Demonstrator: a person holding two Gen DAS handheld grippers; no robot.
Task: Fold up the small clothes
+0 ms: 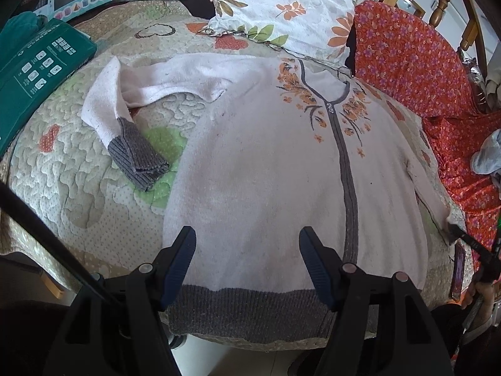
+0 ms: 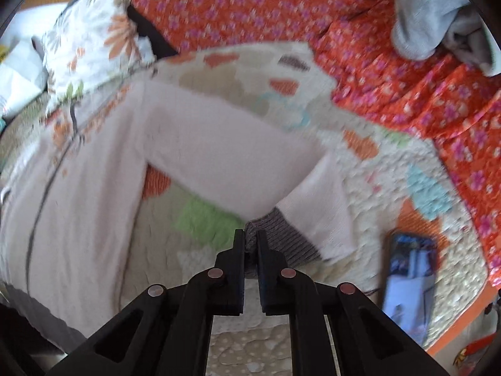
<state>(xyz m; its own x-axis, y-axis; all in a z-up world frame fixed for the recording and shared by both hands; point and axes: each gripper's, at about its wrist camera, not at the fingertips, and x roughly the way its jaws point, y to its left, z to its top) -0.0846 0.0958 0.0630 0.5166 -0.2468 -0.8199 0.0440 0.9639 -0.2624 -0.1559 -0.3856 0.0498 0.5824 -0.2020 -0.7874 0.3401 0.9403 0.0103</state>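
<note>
Cardigan (image 1: 266, 156), pale pink with a grey zip band and orange flower embroidery, lies front-up and spread flat on the quilted bedspread (image 1: 78, 188), its grey hem at the near edge of the bed. Folding looks barely begun: the body is unfolded, and the sleeve on the left of the left-wrist view is merely bent back on itself, its grey cuff (image 1: 137, 156) resting on the quilt beside the body. The other sleeve (image 2: 225, 156) stretches out to the side, and the right gripper (image 2: 250, 235) is clenched on that sleeve's grey cuff (image 2: 281, 238), seemingly to bring it across the chest. The left gripper (image 1: 247, 241) hovers released over the lower body, holding nothing. Both sleeves and the body folds remain. A phone (image 2: 410, 275) lies on the quilt near the held cuff, beside the orange floral blanket (image 2: 375, 62)
</note>
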